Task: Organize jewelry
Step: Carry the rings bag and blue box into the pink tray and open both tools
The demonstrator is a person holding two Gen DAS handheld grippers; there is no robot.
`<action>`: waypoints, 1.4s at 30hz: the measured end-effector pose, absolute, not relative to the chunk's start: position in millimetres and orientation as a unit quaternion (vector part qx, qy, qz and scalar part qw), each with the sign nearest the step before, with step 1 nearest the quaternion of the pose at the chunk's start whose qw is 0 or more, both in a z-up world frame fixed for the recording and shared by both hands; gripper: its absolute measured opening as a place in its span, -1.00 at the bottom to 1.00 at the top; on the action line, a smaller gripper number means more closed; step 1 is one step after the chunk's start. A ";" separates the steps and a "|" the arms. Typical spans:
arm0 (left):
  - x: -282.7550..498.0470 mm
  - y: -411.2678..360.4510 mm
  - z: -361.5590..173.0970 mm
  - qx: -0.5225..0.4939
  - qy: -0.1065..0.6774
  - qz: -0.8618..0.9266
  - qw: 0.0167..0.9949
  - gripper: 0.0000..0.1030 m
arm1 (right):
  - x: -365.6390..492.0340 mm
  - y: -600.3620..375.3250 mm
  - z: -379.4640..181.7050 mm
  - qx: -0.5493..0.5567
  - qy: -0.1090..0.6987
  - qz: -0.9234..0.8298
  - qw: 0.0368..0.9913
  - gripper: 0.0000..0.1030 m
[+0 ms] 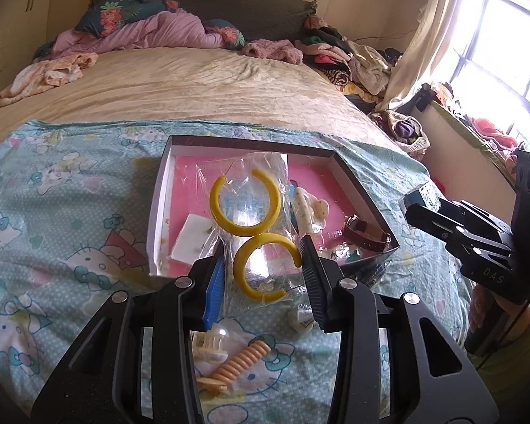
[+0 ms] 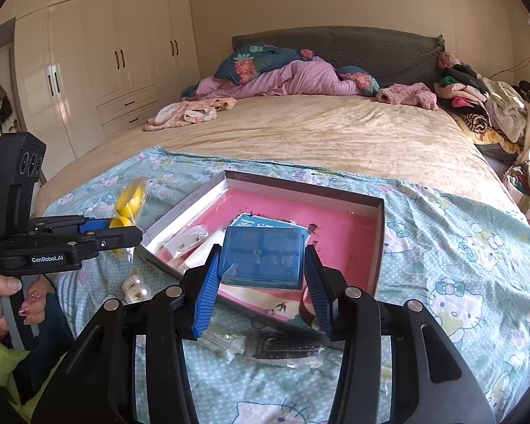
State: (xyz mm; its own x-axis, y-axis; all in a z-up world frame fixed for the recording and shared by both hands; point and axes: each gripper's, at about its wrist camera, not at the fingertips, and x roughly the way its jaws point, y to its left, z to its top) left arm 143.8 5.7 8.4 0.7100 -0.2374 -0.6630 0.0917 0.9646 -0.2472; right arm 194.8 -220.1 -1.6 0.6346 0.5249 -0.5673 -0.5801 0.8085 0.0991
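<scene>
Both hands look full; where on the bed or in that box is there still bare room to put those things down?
Inside the box, the pink floor toward its far right corner is bare. The cartoon sheet right of the box is open too. It is crowded at the box's near left, with packets and a watch, and on the sheet in front, with clips and an orange coil.

Left wrist view is looking forward along its fingers from just above the bedspread (image 1: 53,212), close to the box (image 1: 353,173), facing the headboard and window. Right wrist view is facing the same box (image 2: 378,219) from its right, showing the wardrobe. Both are sharing box, bedspread and bed.
</scene>
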 end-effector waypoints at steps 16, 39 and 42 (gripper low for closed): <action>179.3 -15.3 -1.5 -0.090 0.383 -0.103 0.913 -0.39 | 231.5 -237.7 -1.8 -0.039 0.296 0.273 0.915 -0.13; 210.4 -36.3 -58.0 -0.083 0.444 -0.125 0.883 -0.38 | 294.1 -226.1 -58.2 -0.035 0.366 0.252 0.895 -0.13; 212.5 -37.0 -61.9 -0.085 0.447 -0.125 0.881 -0.38 | 298.2 -225.6 -63.3 -0.036 0.373 0.249 0.893 -0.13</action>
